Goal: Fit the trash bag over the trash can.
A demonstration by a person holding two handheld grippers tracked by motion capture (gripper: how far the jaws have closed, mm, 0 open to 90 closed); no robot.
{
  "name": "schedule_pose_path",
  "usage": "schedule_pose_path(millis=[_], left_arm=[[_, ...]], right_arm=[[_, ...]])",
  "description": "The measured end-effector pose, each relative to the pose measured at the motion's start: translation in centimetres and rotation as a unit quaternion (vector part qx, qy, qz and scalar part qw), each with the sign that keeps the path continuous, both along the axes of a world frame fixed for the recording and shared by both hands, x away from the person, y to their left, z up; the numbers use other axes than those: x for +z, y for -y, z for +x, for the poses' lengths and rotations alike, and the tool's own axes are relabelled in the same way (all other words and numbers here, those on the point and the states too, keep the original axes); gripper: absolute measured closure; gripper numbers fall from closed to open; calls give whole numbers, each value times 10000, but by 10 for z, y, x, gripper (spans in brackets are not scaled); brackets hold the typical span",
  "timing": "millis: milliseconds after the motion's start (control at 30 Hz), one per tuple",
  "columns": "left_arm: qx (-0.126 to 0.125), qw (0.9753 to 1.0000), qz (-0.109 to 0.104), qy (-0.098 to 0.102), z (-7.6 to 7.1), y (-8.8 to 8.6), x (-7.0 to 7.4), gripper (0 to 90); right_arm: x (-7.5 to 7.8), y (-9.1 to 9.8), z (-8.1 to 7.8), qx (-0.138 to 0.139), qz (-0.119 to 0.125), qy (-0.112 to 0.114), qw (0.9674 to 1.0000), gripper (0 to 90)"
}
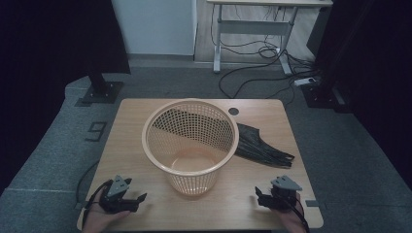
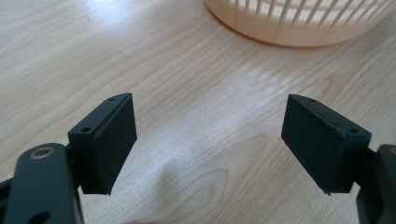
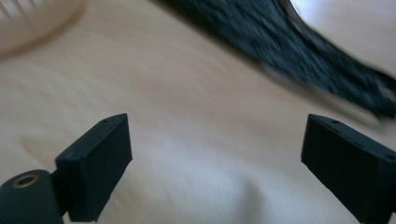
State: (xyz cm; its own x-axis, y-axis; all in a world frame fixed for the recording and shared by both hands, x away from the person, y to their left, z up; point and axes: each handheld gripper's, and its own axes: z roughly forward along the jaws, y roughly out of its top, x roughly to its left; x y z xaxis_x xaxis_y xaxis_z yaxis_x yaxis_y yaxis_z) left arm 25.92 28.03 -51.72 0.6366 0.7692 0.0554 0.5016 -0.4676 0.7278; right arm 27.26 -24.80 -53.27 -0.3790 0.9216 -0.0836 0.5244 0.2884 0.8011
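Two spread grippers, left gripper [image 1: 138,200] and right gripper [image 1: 258,195], flank the basket [image 1: 190,141].

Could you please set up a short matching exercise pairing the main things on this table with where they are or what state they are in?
Things:
1. basket
2. black bag
3. left claw
4. round hole

Places or states:
A. lies flat on the table, right of the basket
B. open, at the table's near left edge
C. stands upright at the table's middle, empty
D. in the tabletop near the far edge

Pairs: 1-C, 2-A, 3-B, 4-D
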Motion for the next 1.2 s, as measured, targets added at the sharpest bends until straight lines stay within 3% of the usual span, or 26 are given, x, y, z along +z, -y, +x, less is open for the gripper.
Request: schedule_pose_path(millis=[67,133,167,200,300,333,367,400,533,700,767,800,900,933,967,1033,1067,1200], left_arm=[[16,10000,-10,8,0,0,-2,175],[57,10000,47,8,3,2,-6,175],[75,9999,128,28,4,3,-7,175],[59,9999,123,52,6,5,-9,175],[-20,10000,-34,27,8,7,-12,183],[-20,10000,-34,27,8,7,-12,189],[-58,10000,-56,0,9,8,-14,189],[-133,9999,8,-50,11,11,-17,189],[-159,9998,-44,-85,13,11,-20,190],[-155,9995,-178,-212,16,4,-20,216],[-126,9995,-202,-230,17,1,-20,223],[-106,9994,-202,-241,17,0,-20,225],[-68,9995,-167,-251,18,0,-21,226],[-73,9995,-142,-254,17,1,-21,226],[-73,9995,-142,-254,17,1,-21,226],[-87,9997,-52,-240,16,2,-22,226],[-90,9997,0,-231,15,3,-22,226],[-92,9997,63,-232,12,0,-22,227]], right_arm=[[3,-5,5,80,27,21,10000,106],[8,-17,21,232,88,59,9997,120],[10,-25,31,260,145,90,9995,119],[12,-44,55,338,225,49,9992,118],[15,-72,92,289,-55,-115,9995,122],[15,-72,92,289,-55,-115,9995,122],[16,-80,102,229,-172,-149,9995,126],[14,-92,121,159,-334,-179,9992,148],[10,-104,147,181,-641,-305,9973,219],[2,-103,172,186,-552,-529,9969,436],[-3,-100,178,199,-288,-743,9966,474],[-6,-99,179,256,-360,-815,9957,483],[-6,-96,180,246,-243,-861,9957,656],[-5,-95,179,271,-275,-902,9952,774],[-5,-95,179,271,-275,-902,9952,774],[-3,-90,177,418,-152,-1067,9933,889],[-1,-85,170,513,-138,-1094,9926,892],[5,-69,141,681,-393,-825,9935,892]])
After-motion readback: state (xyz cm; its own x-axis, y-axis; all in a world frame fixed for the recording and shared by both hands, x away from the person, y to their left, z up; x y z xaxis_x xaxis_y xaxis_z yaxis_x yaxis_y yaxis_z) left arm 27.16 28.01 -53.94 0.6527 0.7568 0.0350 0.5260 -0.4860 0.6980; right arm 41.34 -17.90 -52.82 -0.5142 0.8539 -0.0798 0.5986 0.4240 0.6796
